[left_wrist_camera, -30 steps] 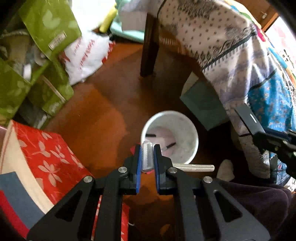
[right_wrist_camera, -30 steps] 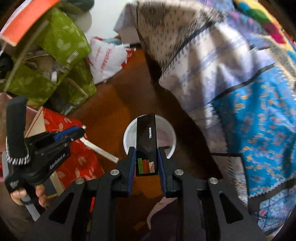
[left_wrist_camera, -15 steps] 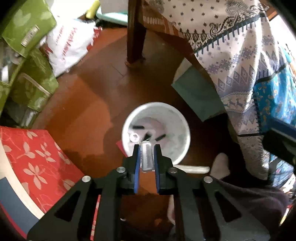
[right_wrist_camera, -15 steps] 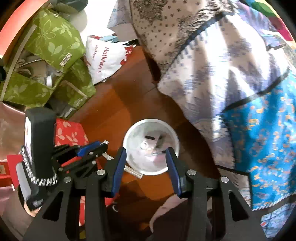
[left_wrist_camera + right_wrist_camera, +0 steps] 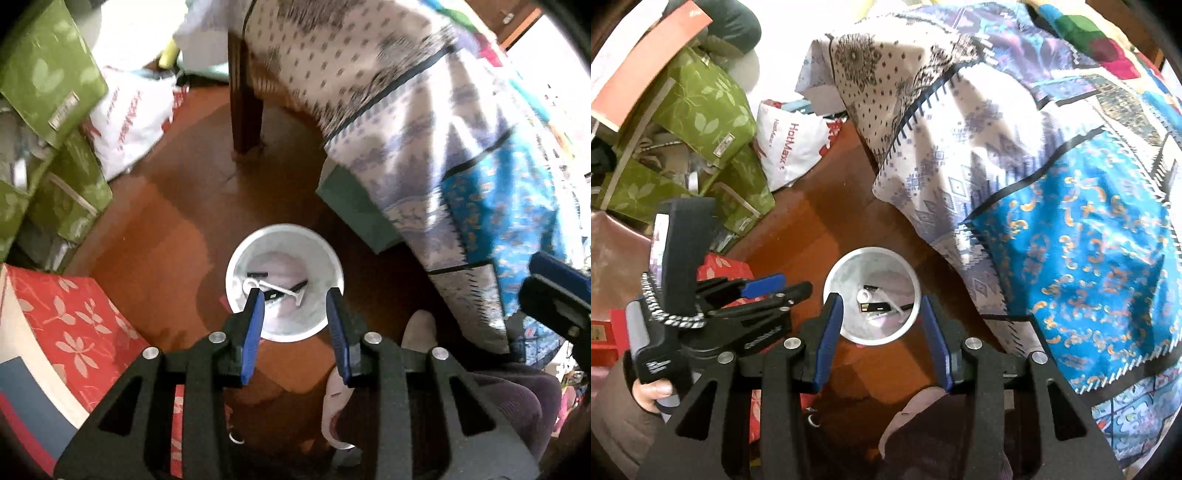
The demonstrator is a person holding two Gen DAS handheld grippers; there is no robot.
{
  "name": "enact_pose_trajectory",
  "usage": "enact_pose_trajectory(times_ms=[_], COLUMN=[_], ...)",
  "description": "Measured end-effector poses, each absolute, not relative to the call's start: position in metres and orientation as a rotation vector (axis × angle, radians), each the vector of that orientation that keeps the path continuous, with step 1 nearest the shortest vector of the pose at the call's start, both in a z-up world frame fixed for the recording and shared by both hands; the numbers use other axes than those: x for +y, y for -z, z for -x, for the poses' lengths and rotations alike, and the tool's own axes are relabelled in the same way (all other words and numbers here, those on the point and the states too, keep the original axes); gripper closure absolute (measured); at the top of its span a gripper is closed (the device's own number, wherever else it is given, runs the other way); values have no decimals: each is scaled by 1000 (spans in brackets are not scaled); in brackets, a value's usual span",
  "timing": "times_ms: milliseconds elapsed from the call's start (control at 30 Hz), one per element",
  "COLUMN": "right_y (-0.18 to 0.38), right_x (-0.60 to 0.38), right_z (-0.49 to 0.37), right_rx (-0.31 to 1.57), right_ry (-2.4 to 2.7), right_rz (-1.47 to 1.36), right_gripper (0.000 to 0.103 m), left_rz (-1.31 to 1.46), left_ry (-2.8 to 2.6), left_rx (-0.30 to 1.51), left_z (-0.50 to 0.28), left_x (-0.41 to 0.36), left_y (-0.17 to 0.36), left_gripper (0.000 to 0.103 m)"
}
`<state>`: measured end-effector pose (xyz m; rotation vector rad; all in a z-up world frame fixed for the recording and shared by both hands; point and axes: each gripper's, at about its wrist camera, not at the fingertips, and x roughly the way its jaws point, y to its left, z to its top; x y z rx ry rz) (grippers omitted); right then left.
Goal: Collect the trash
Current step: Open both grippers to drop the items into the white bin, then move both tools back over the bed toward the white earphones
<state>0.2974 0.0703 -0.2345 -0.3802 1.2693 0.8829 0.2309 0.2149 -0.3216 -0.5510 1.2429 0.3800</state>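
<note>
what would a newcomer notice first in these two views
A white bucket stands mid-floor on the brown wood, with small trash in it, a white razor among it. Both pairs of tongs hang above it with nothing between them: the left tongs, their jaws opening, and the right tongs, jaws apart. To the right a bright patterned blue and white cloth drapes down; green leaf-print bags pile up at the left.

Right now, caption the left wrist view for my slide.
Left gripper, jaws opening and empty, above the white bin holding discarded razors.
</note>
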Motion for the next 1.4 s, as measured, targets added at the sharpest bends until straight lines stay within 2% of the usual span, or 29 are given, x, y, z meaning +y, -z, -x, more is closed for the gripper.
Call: enact_pose_trajectory(times_ms=[367,767,1067,1167,1400], right_y=[170,78,21,6,-17], right_x=[26,-68,-135,-158,-195], right_z=[-276,-251,-247,-250,-266], right_rx=[1116,832,633,568,436], right_ry=[-884,-832,-733,-688,-544], right_rz=[302,172,103,73,83], right_gripper=[62,62,62,53,52], left_rz=[428,273,203,187,161], left_ry=[-364,-292,-221,-191,-116], left_rx=[1027,797,668,638,578], left_z=[-200,-187,-202,-212,-244], left_x=[173,86,33,18,-10], left_y=[205,102,49,35,14], left_gripper=[69,69,69,68,65])
